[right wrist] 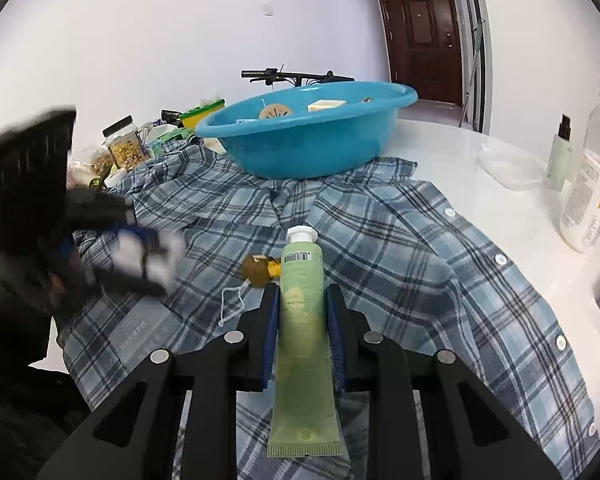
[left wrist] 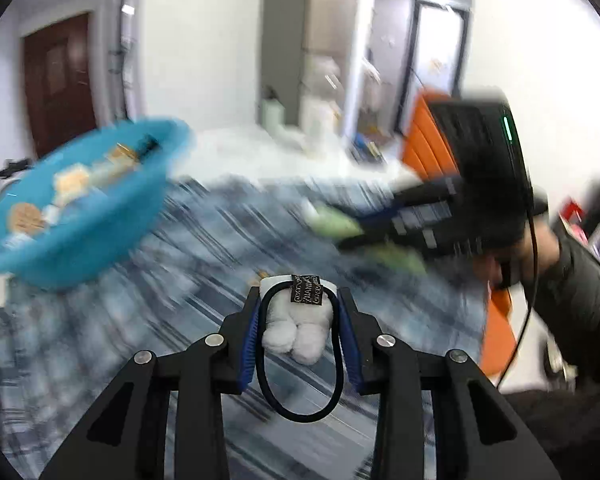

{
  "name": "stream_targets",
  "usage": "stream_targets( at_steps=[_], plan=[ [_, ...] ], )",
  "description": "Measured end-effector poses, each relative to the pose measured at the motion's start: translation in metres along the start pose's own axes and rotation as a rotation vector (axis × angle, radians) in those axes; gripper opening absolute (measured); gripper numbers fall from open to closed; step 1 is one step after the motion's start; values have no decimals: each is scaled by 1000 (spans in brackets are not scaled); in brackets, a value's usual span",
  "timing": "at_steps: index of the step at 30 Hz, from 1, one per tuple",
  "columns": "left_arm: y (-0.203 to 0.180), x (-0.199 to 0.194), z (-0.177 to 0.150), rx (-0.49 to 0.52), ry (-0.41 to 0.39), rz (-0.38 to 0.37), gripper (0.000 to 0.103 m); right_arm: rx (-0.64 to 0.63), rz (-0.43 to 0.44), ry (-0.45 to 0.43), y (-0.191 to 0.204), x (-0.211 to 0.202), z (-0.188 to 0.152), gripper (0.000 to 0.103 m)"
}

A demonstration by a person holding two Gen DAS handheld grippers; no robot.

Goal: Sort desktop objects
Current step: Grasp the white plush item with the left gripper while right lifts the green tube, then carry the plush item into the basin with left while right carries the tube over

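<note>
My left gripper is shut on a white fluffy hair tie whose black elastic loop hangs down between the fingers; it is lifted above the plaid shirt. My right gripper is shut on a green tube with a white cap, which points toward the blue basin. That basin stands on the shirt's far edge and holds several small items. In the right wrist view the left gripper is a blur at the left, carrying the hair tie. In the left wrist view the right gripper shows blurred, with the tube.
A small brown charm with a white string loop lies on the shirt beside the tube. Jars and packets crowd the table's back left. Bottles and a clear tub stand at the right. An orange chair is beyond.
</note>
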State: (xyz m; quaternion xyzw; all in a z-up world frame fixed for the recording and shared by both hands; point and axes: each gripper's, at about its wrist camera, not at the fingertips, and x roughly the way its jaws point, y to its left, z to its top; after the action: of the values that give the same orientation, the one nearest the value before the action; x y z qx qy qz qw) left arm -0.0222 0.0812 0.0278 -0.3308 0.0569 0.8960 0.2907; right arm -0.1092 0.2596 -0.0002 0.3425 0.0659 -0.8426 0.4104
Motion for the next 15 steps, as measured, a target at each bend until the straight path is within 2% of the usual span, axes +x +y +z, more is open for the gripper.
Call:
stream_targets(
  at_steps=[2, 3, 5, 6, 9, 11, 12, 14, 15],
  plan=[
    [16, -13, 15, -38, -60, 42, 38, 0, 1, -7, 3, 1, 4, 22],
    [29, -22, 25, -72, -99, 107, 38, -2, 1, -10, 4, 2, 6, 22],
    [46, -28, 38, -106, -140, 165, 38, -3, 5, -17, 7, 3, 11, 22],
    [56, -32, 45, -122, -164, 218, 38, -3, 7, -21, 8, 4, 13, 22],
    [86, -36, 57, -189, -200, 286, 38, -10, 17, -30, 14, 6, 19, 22],
    [99, -32, 61, -191, -211, 393, 38, -19, 14, -34, 17, 8, 24, 22],
    [103, -32, 61, -186, -212, 424, 38, -24, 19, -36, 19, 9, 26, 22],
    [116, -32, 59, -197, -213, 447, 38, -26, 22, -41, 21, 11, 30, 22],
    [124, -30, 58, -221, -218, 429, 38, -28, 24, -44, 22, 12, 33, 22]
  ],
)
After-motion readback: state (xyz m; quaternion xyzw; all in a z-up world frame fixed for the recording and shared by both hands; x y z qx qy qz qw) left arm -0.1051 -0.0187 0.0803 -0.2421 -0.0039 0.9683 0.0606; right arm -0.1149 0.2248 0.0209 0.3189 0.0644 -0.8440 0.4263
